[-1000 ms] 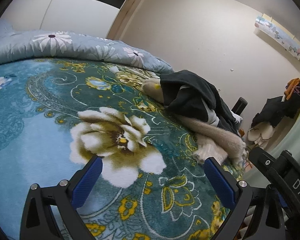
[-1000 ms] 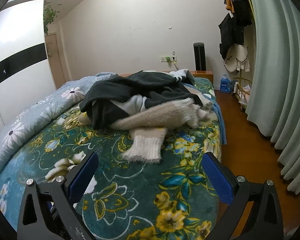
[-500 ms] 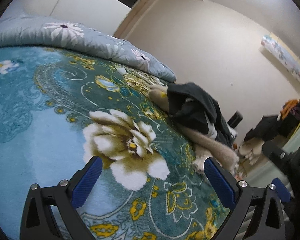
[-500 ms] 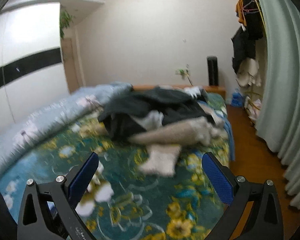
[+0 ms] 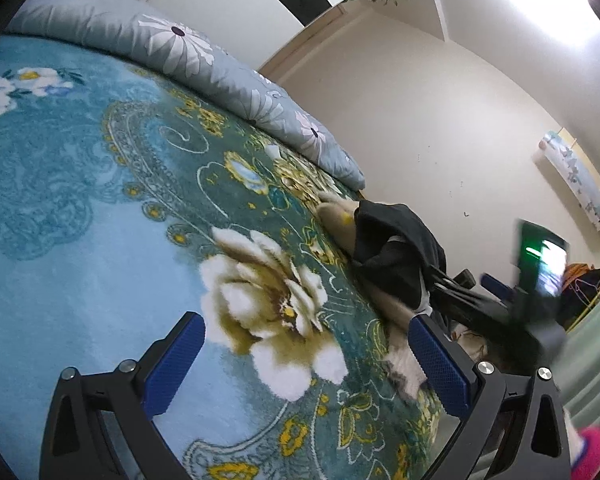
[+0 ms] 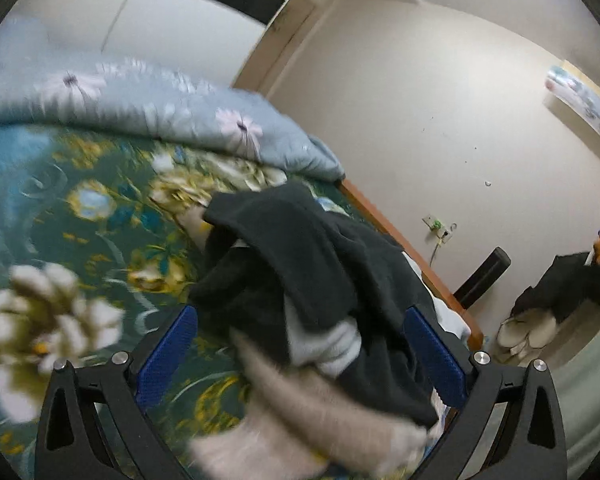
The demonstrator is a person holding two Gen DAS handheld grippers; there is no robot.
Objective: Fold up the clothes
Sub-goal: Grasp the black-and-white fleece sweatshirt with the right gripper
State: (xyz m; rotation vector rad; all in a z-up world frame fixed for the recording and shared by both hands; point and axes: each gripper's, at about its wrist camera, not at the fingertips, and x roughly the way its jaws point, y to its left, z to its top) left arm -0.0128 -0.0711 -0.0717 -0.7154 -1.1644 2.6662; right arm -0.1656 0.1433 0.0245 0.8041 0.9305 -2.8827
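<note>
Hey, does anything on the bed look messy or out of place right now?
Yes. A black garment lies crumpled over a fuzzy beige sweater in an unfolded heap on the floral blanket, near the bed's edge. Nothing looks spilled or damaged.

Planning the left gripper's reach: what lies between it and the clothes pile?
In the left wrist view, only floral blanket lies between the open left gripper and the clothes pile.

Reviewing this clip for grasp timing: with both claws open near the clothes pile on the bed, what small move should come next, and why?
Probably ease the right claw down and shut it on the dark garment. Its jaws stand open with that garment, topmost on the pile over the beige fuzzy sweater, framed between them. The left claw is open over bare blanket, holding nothing.
</note>
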